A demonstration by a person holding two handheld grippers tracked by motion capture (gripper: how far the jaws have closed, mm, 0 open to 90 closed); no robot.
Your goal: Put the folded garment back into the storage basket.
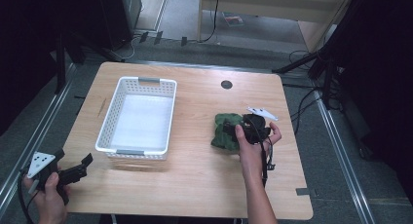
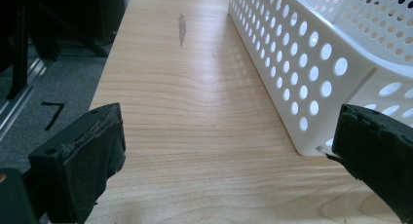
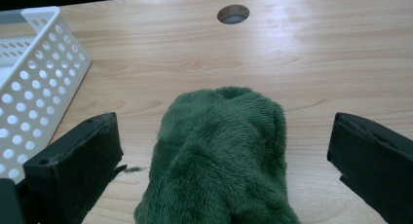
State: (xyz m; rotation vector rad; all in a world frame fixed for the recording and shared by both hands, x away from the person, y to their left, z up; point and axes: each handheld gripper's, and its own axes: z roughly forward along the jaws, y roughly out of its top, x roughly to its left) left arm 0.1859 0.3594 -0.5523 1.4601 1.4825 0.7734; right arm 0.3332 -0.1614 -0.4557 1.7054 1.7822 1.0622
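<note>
A green plush cloth lies bunched on the wooden table, right of centre. My right gripper hovers over it, open, its jaws standing wide on either side of the fuzzy cloth without pinching it. A white perforated basket stands empty on the left half of the table. My left gripper is open at the table's front-left corner, aimed along the basket's near-left side; the basket corner shows just ahead of its right jaw.
A round cable hole sits in the table near the far edge, also visible as the hole beyond the cloth. Dark stands and cables surround the table on the floor. Bare wood lies left of the basket.
</note>
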